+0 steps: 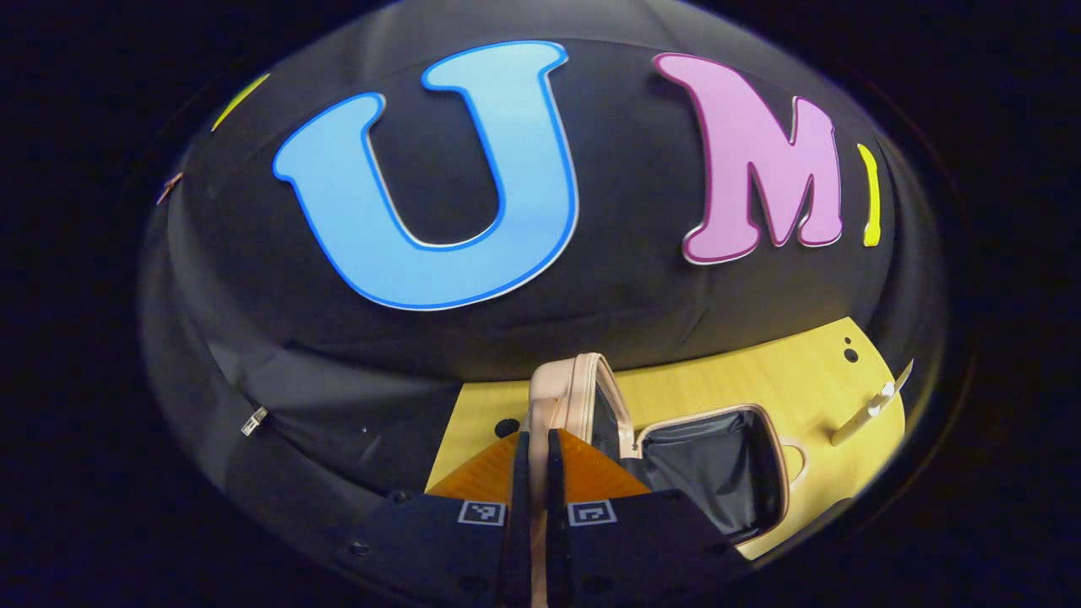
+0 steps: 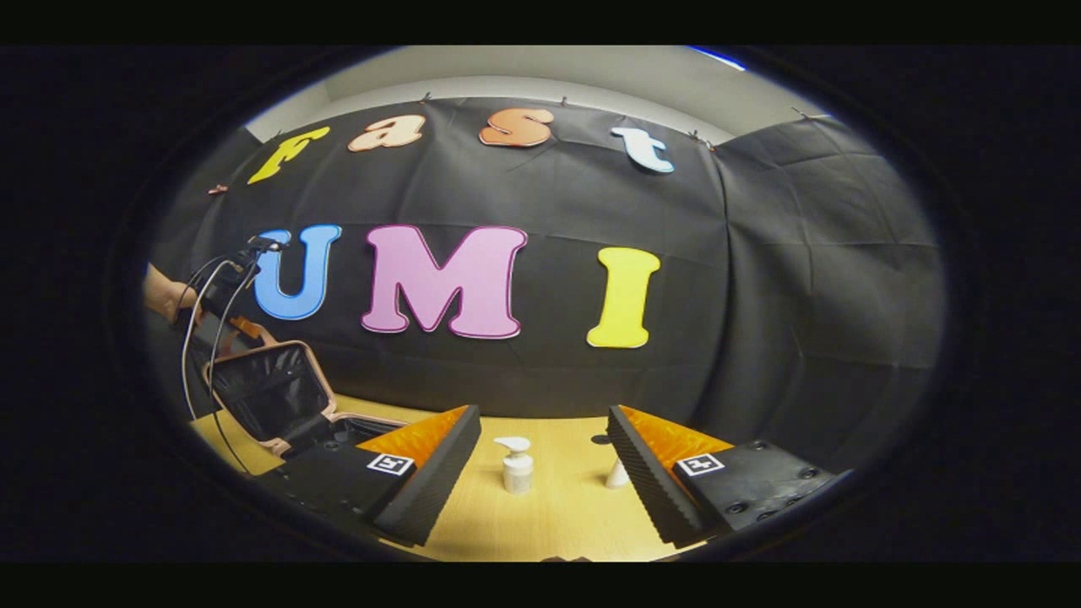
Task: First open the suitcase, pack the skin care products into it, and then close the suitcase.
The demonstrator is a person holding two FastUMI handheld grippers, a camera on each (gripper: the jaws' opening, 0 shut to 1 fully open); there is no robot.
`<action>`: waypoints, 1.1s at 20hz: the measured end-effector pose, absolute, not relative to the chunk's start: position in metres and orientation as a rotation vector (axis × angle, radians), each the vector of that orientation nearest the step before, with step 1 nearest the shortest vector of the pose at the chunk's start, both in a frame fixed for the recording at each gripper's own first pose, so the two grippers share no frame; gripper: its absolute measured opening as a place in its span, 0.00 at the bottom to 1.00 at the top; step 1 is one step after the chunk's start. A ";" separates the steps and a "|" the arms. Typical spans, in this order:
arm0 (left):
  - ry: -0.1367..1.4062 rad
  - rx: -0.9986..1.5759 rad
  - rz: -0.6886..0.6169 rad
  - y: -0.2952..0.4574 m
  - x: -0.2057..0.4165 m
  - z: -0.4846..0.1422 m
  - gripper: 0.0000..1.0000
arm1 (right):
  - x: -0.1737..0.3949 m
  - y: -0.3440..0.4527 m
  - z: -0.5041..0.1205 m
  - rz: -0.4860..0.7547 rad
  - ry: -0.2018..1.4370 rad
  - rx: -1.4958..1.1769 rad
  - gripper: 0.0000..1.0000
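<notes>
- Suitcase of beige hard shell (image 1: 583,397), with black fabric lining, lies open on the yellow wooden table (image 1: 802,371).
- Left gripper (image 1: 532,460) pinches its raised lid's rim.
- Right gripper (image 2: 545,452), spread wide, faces a white pump bottle (image 2: 516,464) and a small white bottle (image 2: 617,475).

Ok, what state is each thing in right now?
suitcase: open, lid raised upright
left gripper: shut on the suitcase lid's edge
right gripper: open, holding nothing
pump bottle: upright on the table, not yet packed
small white tube: standing on the table, not yet packed
</notes>
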State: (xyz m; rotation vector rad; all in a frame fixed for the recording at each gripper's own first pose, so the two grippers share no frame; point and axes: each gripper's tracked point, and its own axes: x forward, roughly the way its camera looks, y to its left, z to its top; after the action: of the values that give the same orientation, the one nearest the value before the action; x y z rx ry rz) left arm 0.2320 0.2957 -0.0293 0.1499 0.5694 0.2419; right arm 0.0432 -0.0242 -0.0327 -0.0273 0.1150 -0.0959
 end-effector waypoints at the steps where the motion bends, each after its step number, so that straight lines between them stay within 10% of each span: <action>1: 0.555 0.153 0.278 0.321 0.232 -0.039 0.13 | 0.041 -0.023 -0.033 -0.104 0.124 -0.035 0.97; 12: 0.714 0.156 0.373 0.431 0.234 -0.216 0.13 | 0.031 -0.005 -0.070 -0.214 0.209 -0.003 1.00; 19: 0.650 0.137 0.437 0.440 0.226 -0.211 0.29 | 0.019 -0.007 -0.060 -0.210 0.176 -0.071 0.97; 20: 0.623 0.148 0.428 0.432 0.224 -0.197 0.36 | 0.018 -0.008 -0.057 -0.213 0.168 -0.061 0.97; 21: 0.598 0.164 0.411 0.421 0.221 -0.182 0.74 | 0.017 -0.008 -0.053 -0.215 0.157 -0.057 0.96; 22: 0.567 0.177 0.391 0.410 0.219 -0.165 0.86 | 0.015 -0.010 -0.049 -0.221 0.146 -0.060 0.97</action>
State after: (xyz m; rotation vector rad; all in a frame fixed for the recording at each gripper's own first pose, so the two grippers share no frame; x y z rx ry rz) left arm 0.2186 0.4097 -0.1653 0.1768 0.5668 0.3914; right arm 0.0150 -0.0098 -0.0486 -0.0602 0.1455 -0.2209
